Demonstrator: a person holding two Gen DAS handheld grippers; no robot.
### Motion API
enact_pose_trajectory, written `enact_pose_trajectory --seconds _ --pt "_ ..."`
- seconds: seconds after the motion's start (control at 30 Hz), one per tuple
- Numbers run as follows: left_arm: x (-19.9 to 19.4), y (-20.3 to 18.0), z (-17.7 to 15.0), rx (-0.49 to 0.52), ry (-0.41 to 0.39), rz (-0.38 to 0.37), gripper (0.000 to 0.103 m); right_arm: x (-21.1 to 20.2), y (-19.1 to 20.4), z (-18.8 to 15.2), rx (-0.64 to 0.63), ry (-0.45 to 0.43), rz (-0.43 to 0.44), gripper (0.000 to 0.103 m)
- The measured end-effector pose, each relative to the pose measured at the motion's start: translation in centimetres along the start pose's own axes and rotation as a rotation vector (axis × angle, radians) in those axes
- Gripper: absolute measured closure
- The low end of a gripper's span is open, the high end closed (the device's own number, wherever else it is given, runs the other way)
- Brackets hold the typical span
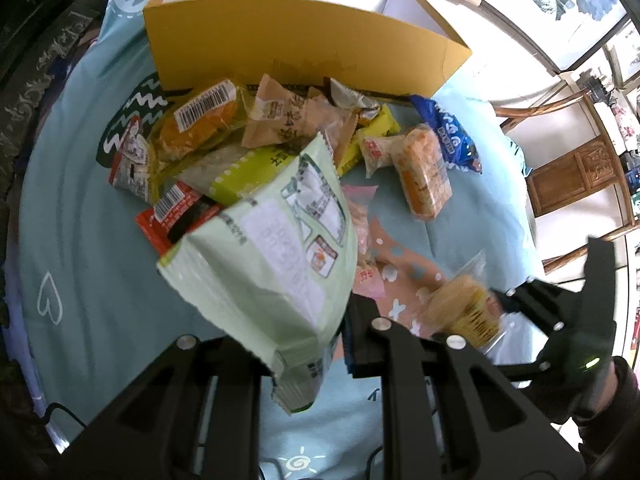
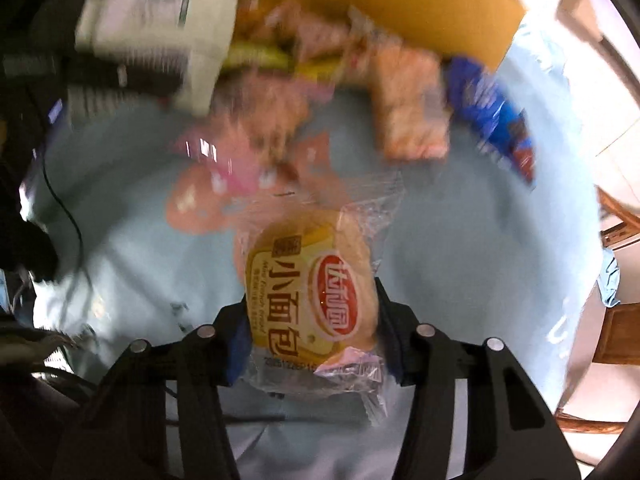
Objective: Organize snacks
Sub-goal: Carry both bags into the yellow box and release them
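My left gripper (image 1: 308,364) is shut on a pale green snack bag (image 1: 276,264) and holds it above the table. My right gripper (image 2: 312,320) is shut on a small wrapped bread bun with a yellow and red label (image 2: 312,292); that gripper and its bun (image 1: 464,312) also show at the lower right of the left wrist view. A yellow cardboard box (image 1: 304,44) with a white inside stands open at the back. A pile of snack packets (image 1: 248,128) lies in front of it.
The table has a light blue patterned cloth (image 1: 88,216). A blue packet (image 1: 448,132) and an orange wrapped cake (image 1: 424,172) lie to the right of the pile. Pink packets (image 1: 368,240) lie in the middle. Wooden chairs (image 1: 576,172) stand at the right.
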State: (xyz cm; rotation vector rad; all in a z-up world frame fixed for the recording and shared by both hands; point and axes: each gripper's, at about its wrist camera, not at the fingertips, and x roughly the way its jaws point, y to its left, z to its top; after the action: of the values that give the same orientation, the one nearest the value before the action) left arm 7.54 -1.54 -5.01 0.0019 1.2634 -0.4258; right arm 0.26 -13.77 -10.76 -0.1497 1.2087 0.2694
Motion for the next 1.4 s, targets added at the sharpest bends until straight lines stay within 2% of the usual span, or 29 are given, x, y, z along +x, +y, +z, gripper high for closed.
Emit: enact_pose_trajectory --seconds 0.23,0.4,0.5,0.73,0.83,1.1,1.13,1.17,1.23,1.3,1.4 --pt "-3.3 0.1 1.4 0.006 -0.076 0.006 0.087 -5.9 -2.7 5.0 0.100 -0.212 0.074 0.050" --pt "-6.6 -0.5 4.5 0.023 -0.164 0.016 0.087 -8.4 -6.0 10.5 0.153 -0.340 0.088 0.050" --pt "-7.9 -0.7 7.3 0.029 -0.210 0.026 0.087 -9.0 -7.0 13.1 0.168 -0.389 0.079 0.050" --pt "-7.1 -0.7 14.1 -0.003 -0.232 0.037 0.087 -8.1 -10.1 19.0 0.253 -0.419 0.059 0.050" --pt "-5.7 -0.1 17.0 -0.042 -0.218 0.022 0.087 -7.6 -11.0 20.2 0.296 -0.419 0.049 0.050" --pt "-1.3 1.2 22.0 -0.106 -0.155 0.012 0.087 -4.0 -12.2 23.6 0.374 -0.373 0.049 0.049" --pt "-0.5 1.6 22.6 -0.128 -0.136 0.002 0.080 -3.6 -12.3 23.8 0.388 -0.366 0.049 0.049" --pt "0.2 1.9 23.0 -0.153 -0.126 0.007 0.054 -3.1 -12.5 24.0 0.403 -0.359 0.048 0.046" --pt "0.7 2.7 23.5 -0.211 -0.137 0.049 0.013 -2.0 -12.8 24.3 0.420 -0.328 0.026 0.042" --pt "0.5 3.1 23.5 -0.232 -0.170 0.085 0.010 -1.8 -12.6 24.1 0.406 -0.330 0.019 0.039" --pt "0.2 3.5 23.1 -0.233 -0.160 0.076 0.010 -2.4 -12.4 23.4 0.408 -0.351 0.037 0.036"
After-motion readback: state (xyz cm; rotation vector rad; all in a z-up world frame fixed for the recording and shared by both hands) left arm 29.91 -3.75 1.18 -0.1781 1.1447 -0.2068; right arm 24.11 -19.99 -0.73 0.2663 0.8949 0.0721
